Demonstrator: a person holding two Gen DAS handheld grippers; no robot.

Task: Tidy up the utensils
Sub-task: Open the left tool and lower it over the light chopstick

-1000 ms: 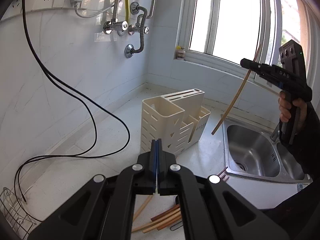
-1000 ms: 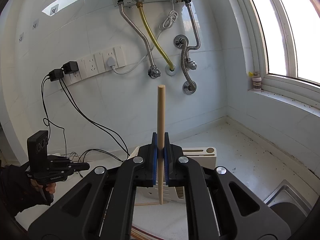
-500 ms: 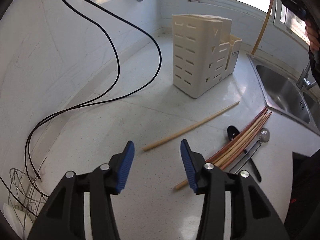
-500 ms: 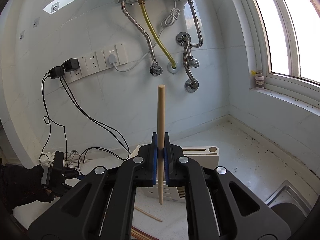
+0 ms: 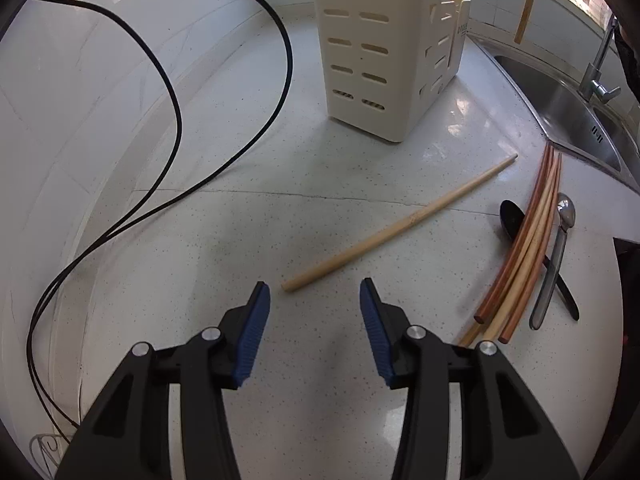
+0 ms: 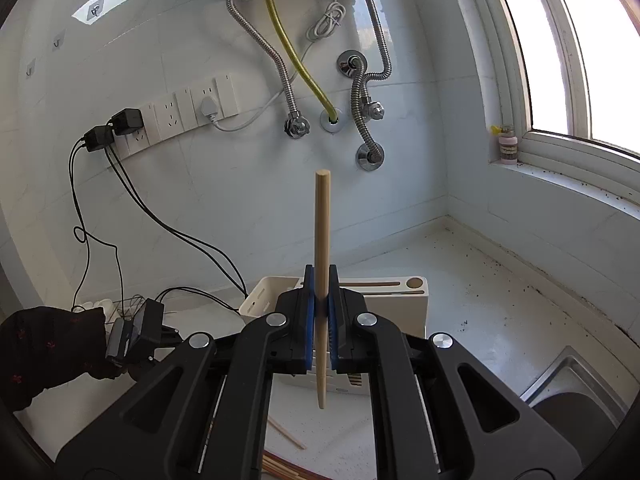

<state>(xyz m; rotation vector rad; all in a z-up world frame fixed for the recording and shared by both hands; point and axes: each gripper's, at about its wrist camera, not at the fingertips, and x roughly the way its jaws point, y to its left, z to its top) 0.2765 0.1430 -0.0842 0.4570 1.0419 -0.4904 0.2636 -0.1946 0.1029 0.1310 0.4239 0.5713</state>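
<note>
My left gripper (image 5: pixel 314 304) is open and empty, low over the white counter, with the near end of a loose wooden chopstick (image 5: pixel 400 224) just beyond its fingertips. Right of it lie a bundle of several chopsticks (image 5: pixel 524 252), a black spoon (image 5: pixel 514 218) and a metal spoon (image 5: pixel 558 248). The cream utensil holder (image 5: pixel 380 48) stands behind. My right gripper (image 6: pixel 320 312) is shut on another wooden chopstick (image 6: pixel 322 224), held upright in the air above and in front of the holder (image 6: pixel 400 292). Its lower tip hangs in the left wrist view (image 5: pixel 526 4).
A steel sink (image 5: pixel 560 108) with a tap (image 5: pixel 596 76) lies at the right. Black cables (image 5: pixel 176 96) loop across the counter at the left. A wire rack (image 5: pixel 44 448) is at the bottom left corner. Wall sockets (image 6: pixel 180 108) and hoses (image 6: pixel 360 92) are behind.
My left gripper has opened and swung down from facing the wall to just over the counter, closing in on the loose chopstick. The right gripper has held its chopstick nearly still.
</note>
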